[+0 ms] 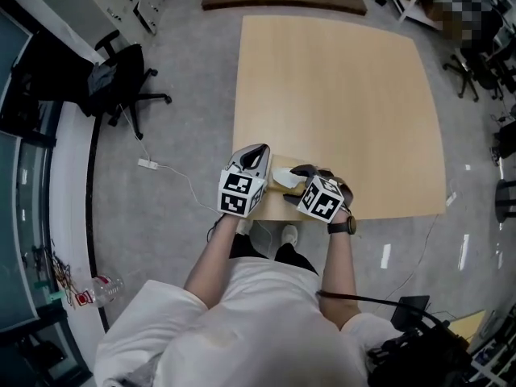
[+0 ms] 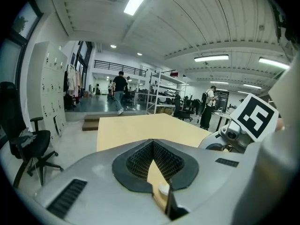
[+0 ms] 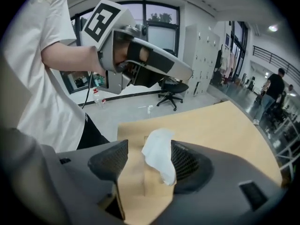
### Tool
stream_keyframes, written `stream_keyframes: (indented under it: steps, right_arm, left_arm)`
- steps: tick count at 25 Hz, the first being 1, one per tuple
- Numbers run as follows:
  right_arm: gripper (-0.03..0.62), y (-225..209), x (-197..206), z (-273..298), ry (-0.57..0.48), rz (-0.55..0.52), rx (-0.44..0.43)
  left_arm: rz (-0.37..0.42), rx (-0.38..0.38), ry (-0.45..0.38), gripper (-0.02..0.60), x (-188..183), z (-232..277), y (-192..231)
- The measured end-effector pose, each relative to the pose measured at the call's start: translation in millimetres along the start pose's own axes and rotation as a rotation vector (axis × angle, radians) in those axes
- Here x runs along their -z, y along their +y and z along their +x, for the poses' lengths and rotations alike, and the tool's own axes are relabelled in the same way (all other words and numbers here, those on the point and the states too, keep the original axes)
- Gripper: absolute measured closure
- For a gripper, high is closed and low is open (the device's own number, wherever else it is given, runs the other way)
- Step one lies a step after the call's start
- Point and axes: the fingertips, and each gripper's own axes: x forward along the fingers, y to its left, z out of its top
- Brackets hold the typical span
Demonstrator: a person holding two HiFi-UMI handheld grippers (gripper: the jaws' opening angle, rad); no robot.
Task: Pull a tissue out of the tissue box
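Note:
A white tissue [image 3: 159, 159] sticks up from a tan tissue box [image 3: 140, 187] that stands near the front edge of the wooden table [image 1: 347, 95]. My right gripper [image 3: 149, 151] points down at the box and is open, with the tissue standing between its jaws, close to the right-hand pad. In the head view the tissue [image 1: 282, 176] shows between the two grippers. My left gripper [image 1: 260, 153] hovers just left of the box. Its fingertips meet with nothing between them [image 2: 152, 144]. The right gripper's marker cube [image 2: 257, 118] shows at the right of the left gripper view.
The box sits a short way from the table's near edge, by the person's body. A black office chair [image 1: 121, 83], a power strip with a cable [image 1: 147, 164] and a water bottle [image 1: 101, 287] are on the floor at the left. People stand far off [image 2: 119, 90].

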Motion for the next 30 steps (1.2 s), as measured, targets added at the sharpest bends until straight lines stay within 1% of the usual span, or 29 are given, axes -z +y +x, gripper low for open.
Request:
stream_keyframes:
  steps: [3,6,7,9,10,11,12,17,21,24,28,30]
  right_arm:
    - [0.309,7.2,11.5,13.4,0.051,0.022,-0.021]
    - [0.312,10.8,17.3,18.4,0.089,0.032,-0.036]
    - [0.336,10.2,18.6,18.5,0.099,0.033,-0.035]
    - [0.446,5.9,20.1,17.4,0.116,0.031,-0.019]
    - [0.478,3.5,19.7,16.1,0.122,0.028,-0.010]
    - [0.529,1.4,18.5,13.7,0.125,0.025,0.000]
    - [0.591,-0.3,16.4,10.3,0.127,0.021,0.009]
    - [0.592,-17.6,-3.2,-17.1,0.128,-0.025,0.070]
    - [0.592,-39.5,-29.5,-53.3,0.052,-0.012,0.155]
    - [0.592,-55.8,-41.8,-79.0,0.036,-0.015,0.234]
    - [0.592,-73.0,-70.0,-99.1,-0.024,-0.038,0.311]
    - [0.592,-79.4,-79.3,-103.5,-0.050,-0.040,0.361]
  left_arm:
    - [-0.005,0.021,0.023,0.581,12.6,2.4,1.5]
    - [-0.010,0.045,0.032,0.580,15.3,4.1,1.4]
    - [-0.012,0.053,0.031,0.580,14.3,5.0,1.0]
    - [-0.009,0.064,0.024,0.581,10.6,6.8,0.3]
    - [-0.005,0.068,0.020,0.580,8.0,7.2,-0.1]
    - [-0.002,0.072,0.014,0.580,4.8,7.0,-0.7]
    - [0.001,0.075,0.008,0.580,1.0,6.2,-1.4]
    - [0.013,0.081,-0.028,0.580,-20.9,1.7,2.2]
    - [-0.014,0.068,-0.073,0.580,-44.5,-5.9,6.7]
    - [-0.025,0.069,-0.115,0.581,-66.6,-8.8,7.1]
    - [-0.025,0.083,-0.187,0.580,-97.5,-9.6,19.9]
    - [-0.030,0.086,-0.215,0.580,-105.1,-11.6,26.3]
